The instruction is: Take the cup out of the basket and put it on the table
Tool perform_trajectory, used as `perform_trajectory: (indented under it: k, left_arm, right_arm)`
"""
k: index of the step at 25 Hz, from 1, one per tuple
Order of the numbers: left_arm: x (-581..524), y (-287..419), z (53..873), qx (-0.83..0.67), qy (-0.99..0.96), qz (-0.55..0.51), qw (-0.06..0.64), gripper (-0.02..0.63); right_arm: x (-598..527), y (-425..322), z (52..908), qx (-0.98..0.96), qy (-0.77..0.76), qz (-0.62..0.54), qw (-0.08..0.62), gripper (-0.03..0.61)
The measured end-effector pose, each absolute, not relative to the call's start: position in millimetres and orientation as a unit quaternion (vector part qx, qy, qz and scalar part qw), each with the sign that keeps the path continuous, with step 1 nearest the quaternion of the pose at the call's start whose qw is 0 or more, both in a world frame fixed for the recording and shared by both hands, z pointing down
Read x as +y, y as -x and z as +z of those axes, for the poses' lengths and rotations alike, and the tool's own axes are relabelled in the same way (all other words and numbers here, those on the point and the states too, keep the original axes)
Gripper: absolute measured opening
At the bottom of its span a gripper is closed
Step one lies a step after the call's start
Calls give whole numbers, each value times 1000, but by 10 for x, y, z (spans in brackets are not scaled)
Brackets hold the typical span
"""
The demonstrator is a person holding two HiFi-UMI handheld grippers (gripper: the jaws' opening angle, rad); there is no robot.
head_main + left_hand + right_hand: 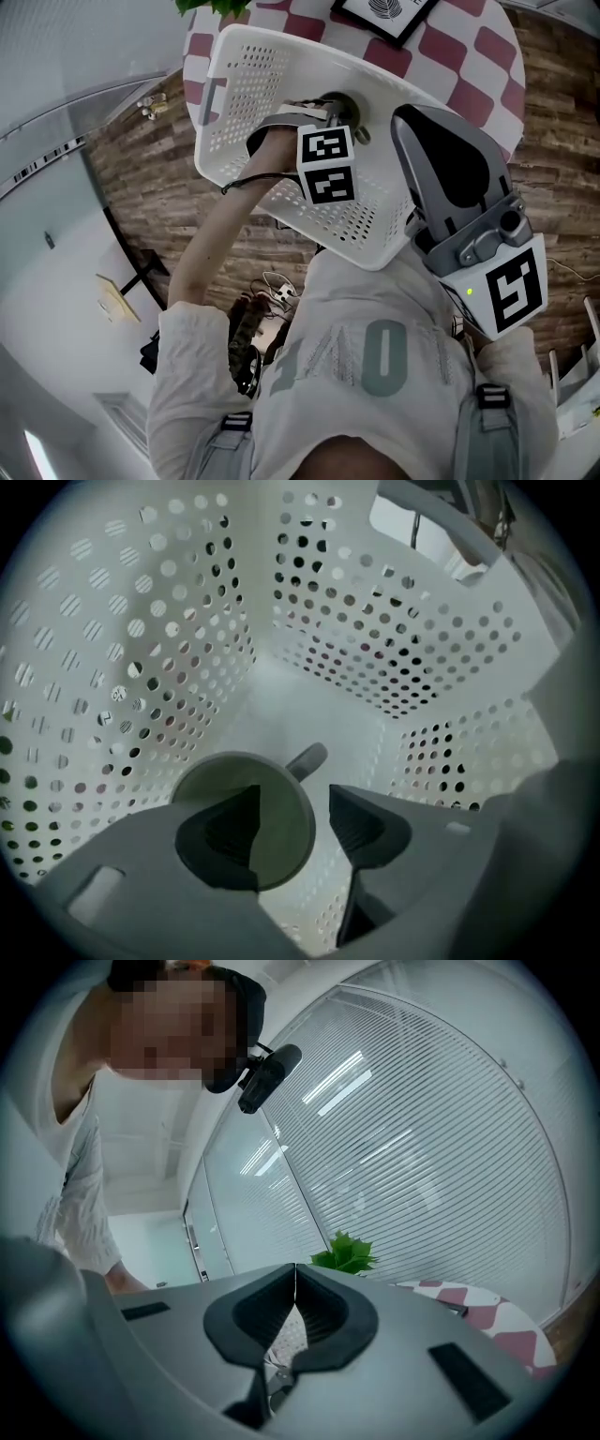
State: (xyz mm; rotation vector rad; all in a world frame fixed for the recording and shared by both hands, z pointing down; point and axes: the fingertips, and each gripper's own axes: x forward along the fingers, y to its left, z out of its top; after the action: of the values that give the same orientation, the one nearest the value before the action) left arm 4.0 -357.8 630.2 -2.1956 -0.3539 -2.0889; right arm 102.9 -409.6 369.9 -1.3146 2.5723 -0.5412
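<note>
L gripper (293, 808) is down inside the white perforated basket (394, 649), jaws spread. They straddle the cup (281, 841): L jaw sits over the cup's open mouth, R jaw is outside, just beside its R wall, w/ a gap between that jaw and the cup. So nothing is pinched.

The cup is pale green-grey and round, its mouth toward the gripper cam. It lies at the bottom of the basket, near the corner where the holed walls meet. Its handle (307, 758) sticks out on the far-R side. Cup is the only item visible in the basket.

In head view the basket is tilted, w/ its far end over the round table (487, 56) in a red/white check cloth and its near end over the wood-look floor (141, 159). L gripper's marker cube (326, 166) shows approx mid-basket.

R gripper (295, 1274) is at the basket's near-R side. Its jaw tips are pressed together, and a bit of holed white basket wall shows in the gap behind the tips, so it looks clamped on the basket rim.

A dark-framed picture (384, 14) lies on the far part of the table. A green plant (345, 1252) stands at the table's far L edge, w/ window blinds (441, 1147) behind it.
</note>
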Motion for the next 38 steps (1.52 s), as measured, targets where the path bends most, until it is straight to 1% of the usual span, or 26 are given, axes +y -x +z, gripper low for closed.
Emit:
perform_trajectory:
  k: [7,8,11,17,23,29,38]
  left_arm:
    - [-3581,8,6361,-130,704,-696,63,225]
    - [-3591,13,6367,-130,701,-698,70,213]
    - [-3630,5,6373,-124,697,-700,94,141]
    - [-3619,14,6383,-133,690,-705,95,126]
    - [-3577,14,6369,-143,689,-704,93,58]
    - [-3600,24,6342,-134,693,-704,81,51]
    - [-3605,108,6274,-102,705,-699,64,40]
  right_arm:
    - [-4127,-1029,3710,868,448,-188,101,9]
    - [-4127,-1028,3713,868,449,-188,101,9]
    - [-4131,-1021,3708,868,449,-188,99,9]
    - [-4136,-1029,3718,867,450,-189,98,9]
    - [-4143,-1033,3706,868,450,-185,101,9]
    - [-4141,-1035,3698,868,449,-184,103,9]
    - [-4138,-996,3738,873,445,-183,84,9]
